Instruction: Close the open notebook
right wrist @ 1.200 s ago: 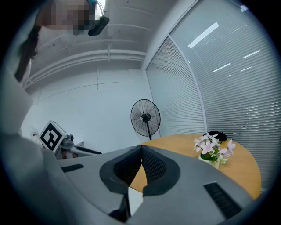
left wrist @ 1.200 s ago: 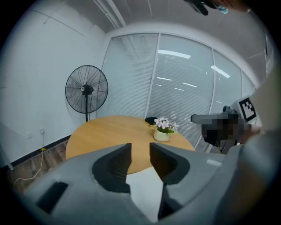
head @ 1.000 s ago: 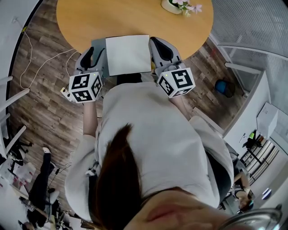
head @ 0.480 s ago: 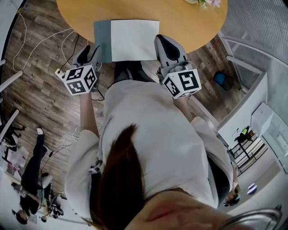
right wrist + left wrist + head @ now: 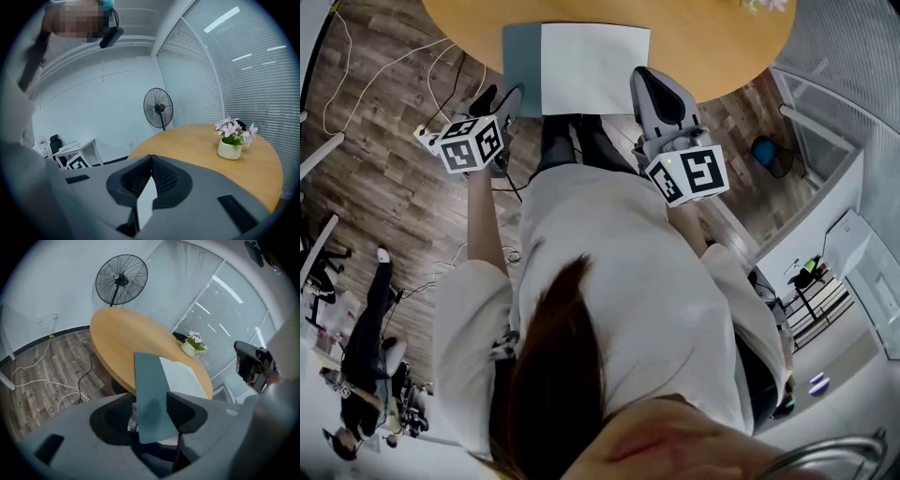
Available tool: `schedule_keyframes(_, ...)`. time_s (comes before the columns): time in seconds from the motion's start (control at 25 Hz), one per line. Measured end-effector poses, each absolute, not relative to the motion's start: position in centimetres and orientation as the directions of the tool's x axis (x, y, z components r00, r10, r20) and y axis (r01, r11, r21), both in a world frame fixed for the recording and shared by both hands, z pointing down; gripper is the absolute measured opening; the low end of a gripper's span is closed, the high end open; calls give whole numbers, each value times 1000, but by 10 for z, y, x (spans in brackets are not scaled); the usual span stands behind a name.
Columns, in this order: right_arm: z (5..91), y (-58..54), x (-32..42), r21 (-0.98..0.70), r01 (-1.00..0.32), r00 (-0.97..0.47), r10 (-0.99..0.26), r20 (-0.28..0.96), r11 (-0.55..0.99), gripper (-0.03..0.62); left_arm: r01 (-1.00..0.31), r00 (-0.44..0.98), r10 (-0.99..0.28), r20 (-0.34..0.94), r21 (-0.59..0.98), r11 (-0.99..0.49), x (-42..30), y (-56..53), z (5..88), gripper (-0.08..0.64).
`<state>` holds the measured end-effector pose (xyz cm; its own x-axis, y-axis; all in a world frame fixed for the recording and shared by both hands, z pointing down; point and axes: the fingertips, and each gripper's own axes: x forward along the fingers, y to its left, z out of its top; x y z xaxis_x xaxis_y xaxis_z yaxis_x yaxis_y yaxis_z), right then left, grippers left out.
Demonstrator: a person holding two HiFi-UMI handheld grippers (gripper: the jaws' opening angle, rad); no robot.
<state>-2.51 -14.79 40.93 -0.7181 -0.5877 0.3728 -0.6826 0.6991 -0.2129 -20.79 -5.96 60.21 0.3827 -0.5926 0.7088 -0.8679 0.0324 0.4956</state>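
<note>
head view: the notebook (image 5: 581, 66) lies open at the near edge of the round tabletop (image 5: 712, 37), its teal cover (image 5: 521, 66) spread flat to the left of a white page (image 5: 595, 66). the left claw (image 5: 499, 98) hangs just off the tabletop's edge, by the cover's near left corner and over the wooden floor (image 5: 384, 187). the right claw (image 5: 645, 80) sits at the page's right edge, near its lower corner.

left gripper view: the left claw (image 5: 150, 413) is released and its jaws are opening. the cover's (image 5: 152, 399) near end shows between them, with a gap on each side and neither pad pressing on it. beyond it the page (image 5: 185, 378) rests on the tabletop (image 5: 122, 338). a flower pot (image 5: 189, 348) stands further along toward the right edge, and a fan (image 5: 121, 280) stands behind the far edge.

right gripper view: the right claw (image 5: 150, 159) is clenched, its tips meeting, with the thin white edge of the page (image 5: 145, 206) caught between the jaws. the flower pot (image 5: 229, 149) stands well apart on the tabletop (image 5: 197, 145), and the fan (image 5: 158, 108) is beyond it.
</note>
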Motion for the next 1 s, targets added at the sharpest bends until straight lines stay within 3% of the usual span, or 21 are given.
schedule_keyframes(0.64, 412, -150, -22, -201, -712, -687, -609, 397, 673, 3, -813, 504, -490, 712, 582, 9, -189, -56, 643, 227)
schedule_keyframes(1.0, 404, -144, -25, -187, -726, -674, -630, 385, 662, 3, -822, 506, -491, 709, 568, -27, -194, -51, 628, 133)
